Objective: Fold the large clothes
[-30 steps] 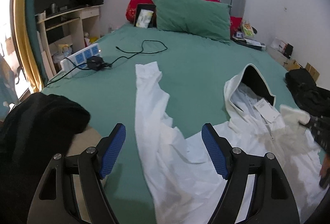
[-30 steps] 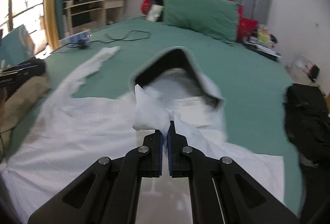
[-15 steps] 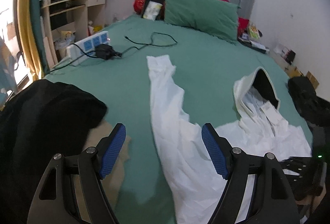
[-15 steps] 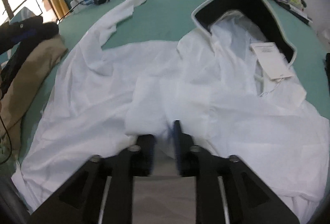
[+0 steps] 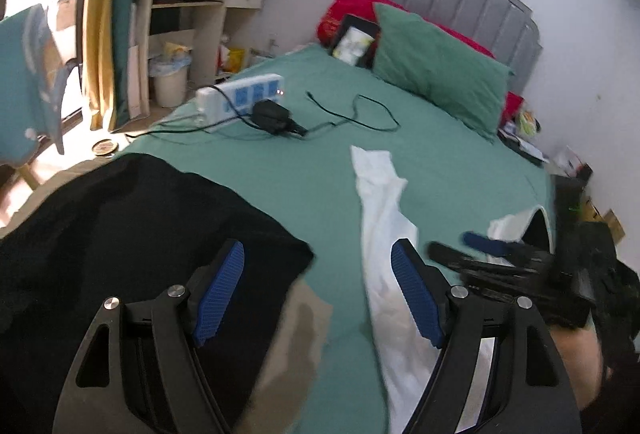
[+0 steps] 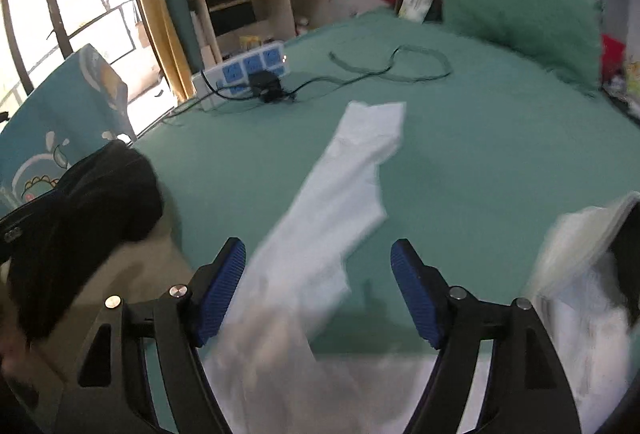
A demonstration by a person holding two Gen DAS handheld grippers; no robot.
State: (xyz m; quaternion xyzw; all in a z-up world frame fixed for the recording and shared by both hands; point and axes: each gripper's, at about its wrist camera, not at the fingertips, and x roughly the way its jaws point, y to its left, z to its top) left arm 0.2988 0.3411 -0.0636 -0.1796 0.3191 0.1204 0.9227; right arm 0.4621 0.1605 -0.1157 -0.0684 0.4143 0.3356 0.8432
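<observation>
You hold both the left gripper (image 5: 318, 298) and the right gripper (image 6: 318, 294) spread wide and empty above the white garment (image 6: 336, 194) lying across the green bed (image 6: 500, 154).

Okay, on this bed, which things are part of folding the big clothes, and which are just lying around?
Part of the job:
white jacket
left gripper, open
right gripper, open

Lying about:
power strip
charger and cable
green pillow
black garment
</observation>
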